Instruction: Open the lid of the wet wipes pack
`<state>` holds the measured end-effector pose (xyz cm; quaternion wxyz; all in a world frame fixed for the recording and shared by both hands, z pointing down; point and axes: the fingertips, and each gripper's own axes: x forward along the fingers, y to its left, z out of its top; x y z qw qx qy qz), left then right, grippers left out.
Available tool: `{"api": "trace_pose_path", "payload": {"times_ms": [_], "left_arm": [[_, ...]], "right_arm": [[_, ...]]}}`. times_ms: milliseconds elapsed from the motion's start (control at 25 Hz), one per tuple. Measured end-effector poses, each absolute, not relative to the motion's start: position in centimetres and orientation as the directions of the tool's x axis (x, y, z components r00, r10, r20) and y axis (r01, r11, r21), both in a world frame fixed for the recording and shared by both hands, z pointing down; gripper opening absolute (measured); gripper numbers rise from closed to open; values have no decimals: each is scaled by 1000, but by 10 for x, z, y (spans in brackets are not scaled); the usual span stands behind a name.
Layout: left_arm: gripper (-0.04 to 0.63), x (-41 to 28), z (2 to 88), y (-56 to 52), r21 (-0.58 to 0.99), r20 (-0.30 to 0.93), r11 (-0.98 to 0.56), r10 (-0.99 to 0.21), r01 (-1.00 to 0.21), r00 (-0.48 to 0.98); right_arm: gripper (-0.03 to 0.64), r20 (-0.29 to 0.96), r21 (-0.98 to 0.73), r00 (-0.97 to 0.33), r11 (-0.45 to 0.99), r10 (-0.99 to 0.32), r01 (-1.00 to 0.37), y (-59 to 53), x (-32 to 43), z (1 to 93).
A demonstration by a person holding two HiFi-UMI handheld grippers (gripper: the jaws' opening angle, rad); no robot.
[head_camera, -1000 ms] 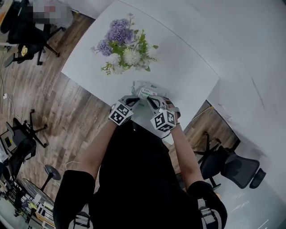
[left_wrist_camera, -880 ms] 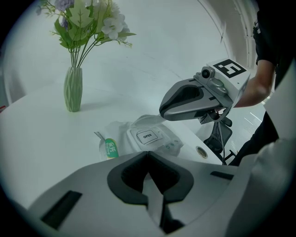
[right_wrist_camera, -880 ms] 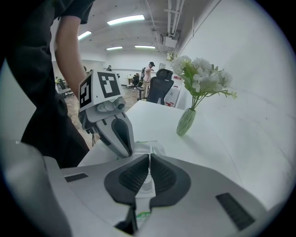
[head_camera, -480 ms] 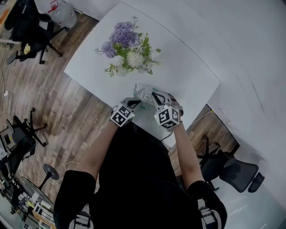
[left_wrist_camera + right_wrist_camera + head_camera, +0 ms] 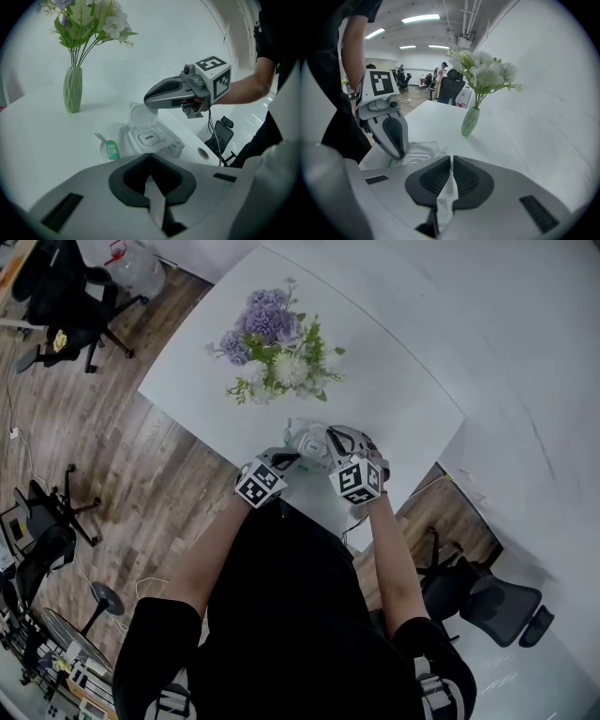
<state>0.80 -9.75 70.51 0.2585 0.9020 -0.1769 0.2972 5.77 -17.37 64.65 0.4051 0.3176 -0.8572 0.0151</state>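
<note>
The wet wipes pack (image 5: 157,140) lies on the white table (image 5: 394,399) near its front edge, with an "OPEN" sticker on top. Its round white lid (image 5: 142,115) stands raised and tilted back. My right gripper (image 5: 146,99) comes in from the right and is shut on the lid's upper edge; in the right gripper view a thin white piece of lid (image 5: 447,187) shows between its jaws (image 5: 452,159). My left gripper (image 5: 399,154) is shut at the pack's (image 5: 419,152) near end, on the crumpled wrapper. In the head view both grippers (image 5: 289,457) (image 5: 330,435) meet over the pack (image 5: 305,439).
A green vase of purple and white flowers (image 5: 277,352) stands on the table behind the pack, also visible as the vase (image 5: 72,89) (image 5: 469,121). Office chairs (image 5: 487,592) and wood floor surround the table. People stand far off in the room (image 5: 440,75).
Both grippers have shifted slightly farther onto the table. The right gripper has moved up over the pack, toward the flowers.
</note>
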Motion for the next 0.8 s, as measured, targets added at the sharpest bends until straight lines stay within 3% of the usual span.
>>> {"api": "trace_pose_path", "payload": {"times_ms": [800], "left_arm": [[23,8,706,-100,377,624,-815,-127,-440,771]], "right_arm": [[37,735,275,-373,751,-567,-600,-201,71,678]]}}
